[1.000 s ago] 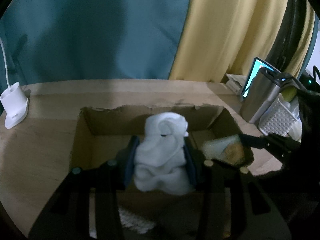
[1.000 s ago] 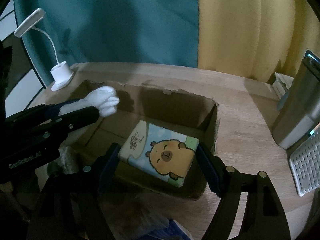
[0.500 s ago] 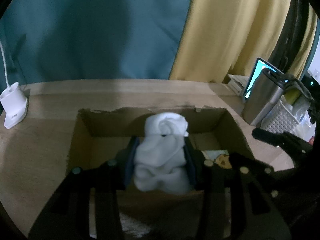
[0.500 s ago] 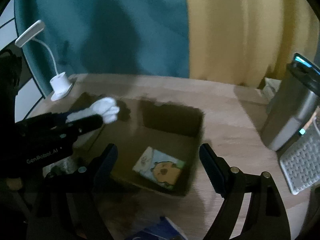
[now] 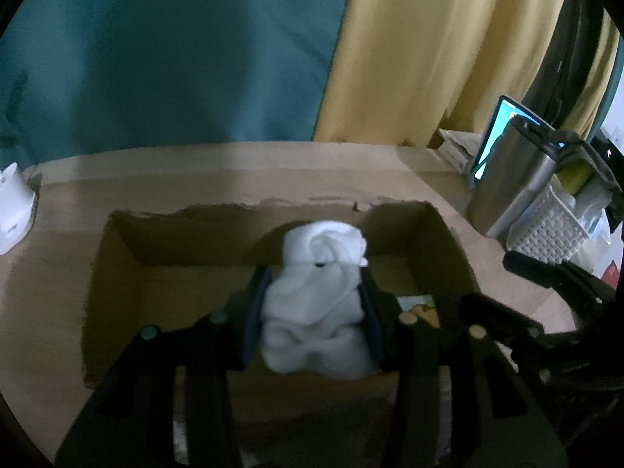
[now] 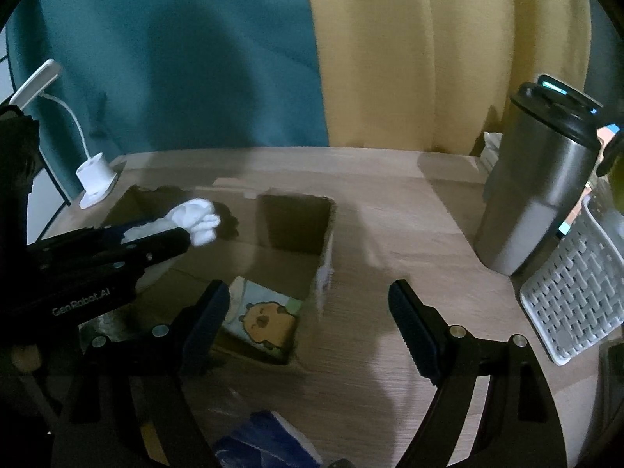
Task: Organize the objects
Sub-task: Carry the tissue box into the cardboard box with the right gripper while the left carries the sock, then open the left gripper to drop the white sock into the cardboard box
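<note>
White desk lamp [image 6: 93,173], its base standing at the far left of the wooden table [image 6: 394,210], just beyond the left end of the cardboard box [image 5: 113,273]. The box lies open-topped across the table's middle, with a ragged far rim. Left gripper [image 5: 312,312], pinching a bunched white cloth [image 5: 318,304] between its blue pads; the cloth bulges above and below the pads and hangs over the interior of the box, near its middle. In the right wrist view the same cloth [image 6: 197,216] projects from the tip of the left gripper [image 6: 183,234], above the box's left half. Tissue pack [image 6: 265,318], printed with a brown cartoon animal, lying flat on the box floor in the near right corner; in the left wrist view only a strip of it [image 5: 419,304] shows past the gripper's right finger. Right gripper [image 6: 308,319], jaws spread wide with nothing between the pads; its left finger stands over the box beside the tissue pack, its right finger over bare table outside the box's right wall. Blue packet [image 6: 269,444], partly visible at the near edge of the table. Steel tumbler [image 6: 542,195] with a black lid, upright at the right of the table, well apart from the box. White lattice basket [image 6: 577,292], just beside the tumbler at the far right. Behind the table, a teal curtain [image 6: 175,58] to the left and a yellow curtain [image 6: 429,46] to the right.
</note>
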A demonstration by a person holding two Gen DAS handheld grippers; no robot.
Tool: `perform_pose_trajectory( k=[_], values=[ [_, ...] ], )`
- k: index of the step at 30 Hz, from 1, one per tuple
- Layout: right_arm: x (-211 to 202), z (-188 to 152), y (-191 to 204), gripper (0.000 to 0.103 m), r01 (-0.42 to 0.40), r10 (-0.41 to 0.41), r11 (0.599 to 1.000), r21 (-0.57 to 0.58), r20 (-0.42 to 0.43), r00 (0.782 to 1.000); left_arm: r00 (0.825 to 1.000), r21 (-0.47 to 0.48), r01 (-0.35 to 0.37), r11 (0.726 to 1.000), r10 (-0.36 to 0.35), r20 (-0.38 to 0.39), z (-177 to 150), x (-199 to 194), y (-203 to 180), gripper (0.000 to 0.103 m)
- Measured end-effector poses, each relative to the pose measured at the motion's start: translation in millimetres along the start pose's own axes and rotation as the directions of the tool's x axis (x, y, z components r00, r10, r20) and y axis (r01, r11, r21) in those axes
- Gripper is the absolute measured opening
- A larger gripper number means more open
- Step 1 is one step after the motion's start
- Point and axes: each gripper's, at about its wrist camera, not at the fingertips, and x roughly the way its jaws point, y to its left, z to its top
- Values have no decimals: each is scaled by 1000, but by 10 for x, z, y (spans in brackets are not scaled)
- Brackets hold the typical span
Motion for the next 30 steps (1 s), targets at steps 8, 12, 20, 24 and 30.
perform_pose_trajectory(
  k=[8, 12, 20, 24, 30],
  values=[
    [-3, -26, -74, 86, 20, -20, 1000, 20, -4, 1000, 999, -26, 33, 999, -33, -14, 8, -22, -39, 58],
    [-18, -35, -46, 86, 22, -22, 1000, 21, -6, 1000, 999, -29, 32, 999, -32, -1, -15, -102, -18, 58],
    [-120, -65, 10, 86, 26, -26, 1000, 8, 3, 1000, 999, -34, 30, 999, -30, 21, -59, -250, 5, 58],
    [-198, -94, 62, 86, 29, -29, 1000, 1, 11, 1000, 999, -35, 33, 999, -32, 33, -93, -333, 9, 58],
    [-321, -142, 153, 86, 34, -34, 999, -10, 23, 999, 998, -35, 36, 999, -34, 50, -143, -474, 1, 58]
  ],
)
